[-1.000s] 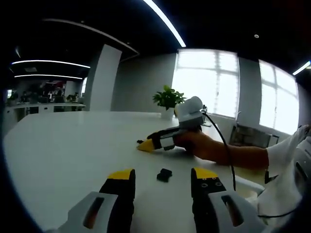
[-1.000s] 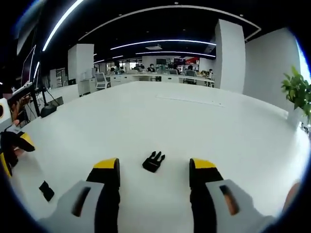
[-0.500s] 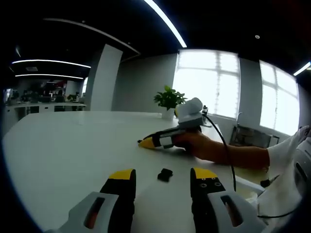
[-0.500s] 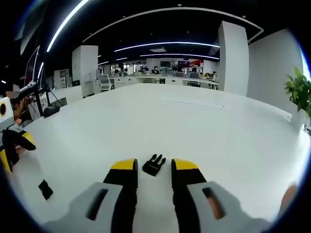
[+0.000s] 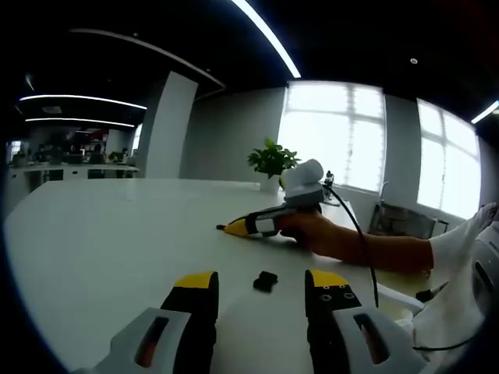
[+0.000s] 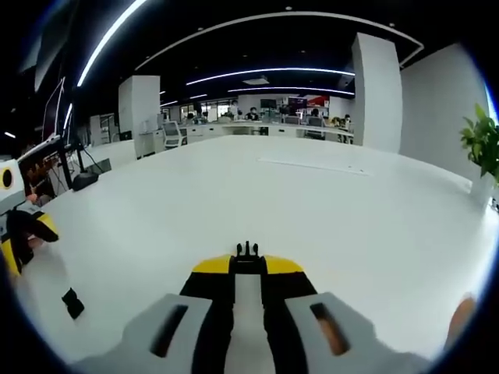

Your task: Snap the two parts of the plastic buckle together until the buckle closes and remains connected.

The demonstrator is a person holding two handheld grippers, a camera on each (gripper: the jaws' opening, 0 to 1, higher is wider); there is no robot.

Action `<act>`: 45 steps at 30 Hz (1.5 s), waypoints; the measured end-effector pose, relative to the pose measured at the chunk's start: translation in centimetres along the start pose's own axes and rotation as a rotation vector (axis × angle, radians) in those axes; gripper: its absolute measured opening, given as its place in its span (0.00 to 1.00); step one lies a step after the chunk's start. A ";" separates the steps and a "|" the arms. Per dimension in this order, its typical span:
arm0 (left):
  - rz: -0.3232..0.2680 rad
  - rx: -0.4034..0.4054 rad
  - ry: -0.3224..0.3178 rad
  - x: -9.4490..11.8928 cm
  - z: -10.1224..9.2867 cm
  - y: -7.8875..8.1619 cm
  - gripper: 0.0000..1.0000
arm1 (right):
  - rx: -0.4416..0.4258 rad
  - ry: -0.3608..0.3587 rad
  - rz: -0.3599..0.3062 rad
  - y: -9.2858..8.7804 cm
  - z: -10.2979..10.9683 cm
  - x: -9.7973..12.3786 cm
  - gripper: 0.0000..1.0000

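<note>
The right hand-held gripper [image 6: 248, 266] is pinched narrow on the pronged half [image 6: 248, 250] of the black plastic buckle — only the prong tips poke out past the yellow jaw tips, pointing forward along the jaws. Whether the part is lifted or rests on the white desk [image 6: 327, 195] I cannot tell.

The other half, the socket [image 5: 266, 280], lies flat on the desk just ahead of the left hand-held gripper [image 5: 261, 285], between its two jaws, which stand wide apart and hold nothing. The left is clearly the nearer one to it; in the right gripper view the socket [image 6: 72, 303] sits well off to the left, with the left gripper's yellow tip [image 6: 9, 255] at that edge.

The socket is a small, blocky, matte piece; which way its open end faces is too small to tell. By my judgement, the next move turns on that — the socket must be gripped so its mouth lines up with the prongs' axis.

The desk is smooth, glossy and bare near the parts.
</note>
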State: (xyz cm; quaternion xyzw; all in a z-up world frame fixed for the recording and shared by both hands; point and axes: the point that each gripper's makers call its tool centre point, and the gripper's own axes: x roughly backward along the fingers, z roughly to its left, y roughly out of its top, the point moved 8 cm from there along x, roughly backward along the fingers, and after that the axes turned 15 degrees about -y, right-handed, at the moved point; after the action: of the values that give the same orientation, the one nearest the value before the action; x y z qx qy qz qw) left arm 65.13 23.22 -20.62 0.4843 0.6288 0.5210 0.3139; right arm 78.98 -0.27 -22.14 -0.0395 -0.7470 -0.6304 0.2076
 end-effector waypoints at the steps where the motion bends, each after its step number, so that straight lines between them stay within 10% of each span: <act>1: 0.000 0.000 0.000 0.0 0.0 0.0 0.45 | -0.003 0.004 0.000 0.0 0.0 -0.1 0.13; 45: 0.016 0.014 0.007 0.0 0.2 -0.2 0.43 | -0.047 0.167 -0.009 0.2 0.8 0.2 0.13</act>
State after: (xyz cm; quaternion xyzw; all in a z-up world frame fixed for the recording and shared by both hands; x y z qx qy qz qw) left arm 65.25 23.27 -20.87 0.4897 0.6297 0.5208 0.3041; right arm 78.70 0.47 -21.96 0.0116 -0.7122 -0.6499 0.2652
